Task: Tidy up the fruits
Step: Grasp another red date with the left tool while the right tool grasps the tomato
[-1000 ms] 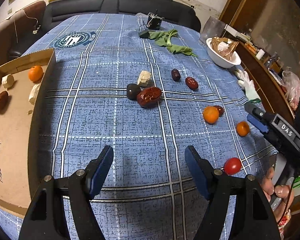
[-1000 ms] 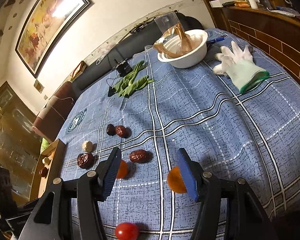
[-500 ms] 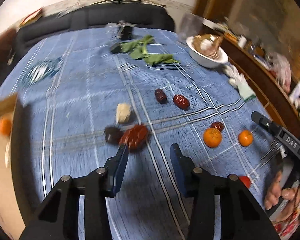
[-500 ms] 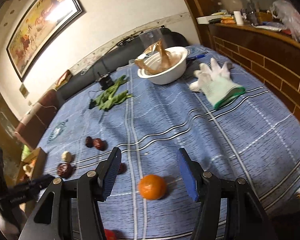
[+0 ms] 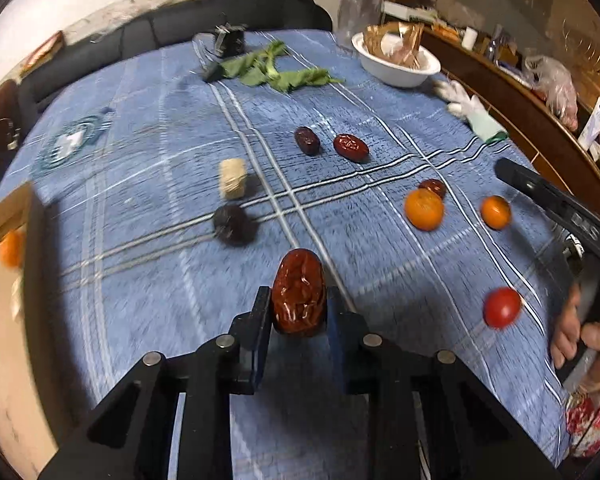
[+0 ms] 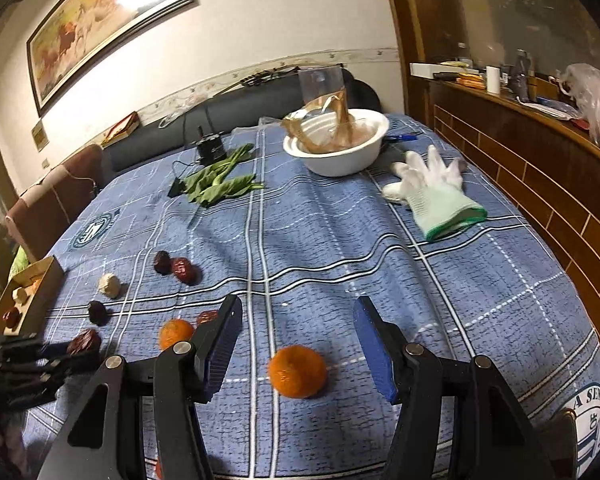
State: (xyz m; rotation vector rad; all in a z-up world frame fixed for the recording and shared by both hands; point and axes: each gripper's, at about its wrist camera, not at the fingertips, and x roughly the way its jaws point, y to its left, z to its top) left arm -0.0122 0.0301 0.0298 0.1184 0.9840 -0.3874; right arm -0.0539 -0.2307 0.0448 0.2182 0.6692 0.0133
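1. A large wrinkled reddish-brown date [image 5: 299, 293] is now clenched between the jaws of the left gripper [image 5: 296, 312]. One second ago those jaws were spread wide above bare cloth, and the date lay beside a dark round fruit [image 5: 232, 225].

2. The date appears raised off the blue plaid tablecloth [image 5: 148, 184], though the blur leaves that uncertain. The pick is judged done; the carry to the shallow cardboard box [image 5: 4, 216] at the left edge remains.

3. The right gripper [image 6: 296, 344] is released, its blue-padded jaws spread wide. A small orange mandarin [image 6: 297, 371] lies on the cloth between them, untouched. One second ago it sat partly hidden behind the right jaw; it is now centred in the gap, so a second pick is judged to be in preparation.

4. Fruit left on the cloth:
   - a second mandarin [image 5: 424, 209], with a small date [image 5: 433, 188] touching it;
   - two dark dates [image 5: 307, 141] side by side further back;
   - a pale rough lump [image 5: 233, 178] near the dark round fruit;
   - a red cherry tomato [image 5: 501, 307] near the right hand.

5. The box already holds an orange fruit [image 5: 11, 248] and other blurred pieces.

6. Nothing lies between the held date and the box, but the raised box wall must be cleared.

7. A white bowl [image 6: 340, 148], green leaves [image 6: 220, 182] and a white work glove [image 6: 436, 192] lie well apart at the far side, out of the way.
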